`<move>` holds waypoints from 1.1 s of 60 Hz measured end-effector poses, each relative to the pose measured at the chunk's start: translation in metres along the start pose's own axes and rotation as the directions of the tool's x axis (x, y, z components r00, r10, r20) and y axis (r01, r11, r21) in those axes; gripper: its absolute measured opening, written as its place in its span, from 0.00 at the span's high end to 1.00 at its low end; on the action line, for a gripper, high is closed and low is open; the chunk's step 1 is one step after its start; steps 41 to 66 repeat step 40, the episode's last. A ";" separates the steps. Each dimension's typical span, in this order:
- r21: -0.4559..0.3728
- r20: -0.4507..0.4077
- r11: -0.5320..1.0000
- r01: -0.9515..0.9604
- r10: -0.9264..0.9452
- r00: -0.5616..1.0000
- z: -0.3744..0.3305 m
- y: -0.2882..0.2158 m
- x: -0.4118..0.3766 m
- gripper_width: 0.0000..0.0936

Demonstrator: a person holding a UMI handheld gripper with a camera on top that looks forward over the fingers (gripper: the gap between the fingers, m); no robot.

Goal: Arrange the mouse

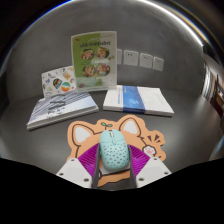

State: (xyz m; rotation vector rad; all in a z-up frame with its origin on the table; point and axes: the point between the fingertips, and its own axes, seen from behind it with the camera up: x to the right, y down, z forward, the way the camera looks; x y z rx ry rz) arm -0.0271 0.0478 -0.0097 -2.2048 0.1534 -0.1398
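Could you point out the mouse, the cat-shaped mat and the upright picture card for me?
mouse [114, 150]: gripper view, its speckled top.
cat-shaped mat [84, 130]: gripper view, orange ear.
upright picture card [94, 55]: gripper view, its face.

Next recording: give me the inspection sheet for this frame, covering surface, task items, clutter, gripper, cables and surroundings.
Surface: grey tabletop, bare at the sides.
Job's things: pale teal speckled mouse between the fingers, over an orange cat-shaped mouse pad.
Clutter: two flat booklets, grey-white and blue-white; two upright cards beyond, illustrated and smaller.
Grippers: gripper, white fingers with purple pads about the mouse; contact unclear.
Cables: nothing seen.
Surroundings: wall with white sockets.
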 end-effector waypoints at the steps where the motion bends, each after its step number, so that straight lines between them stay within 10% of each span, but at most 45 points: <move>1: -0.003 0.001 1.000 0.004 -0.004 1.000 0.001 0.001 0.000 0.53; 10: -0.024 0.008 1.000 -0.016 0.016 1.000 0.002 0.001 0.000 0.38; 17: -0.045 -0.051 0.998 -0.046 0.044 0.998 -0.023 0.005 0.004 0.04; 40: 0.017 -0.081 0.990 -0.139 0.140 0.987 -0.195 0.059 -0.077 0.09; 66: 0.017 -0.081 0.990 -0.139 0.140 0.987 -0.195 0.059 -0.077 0.09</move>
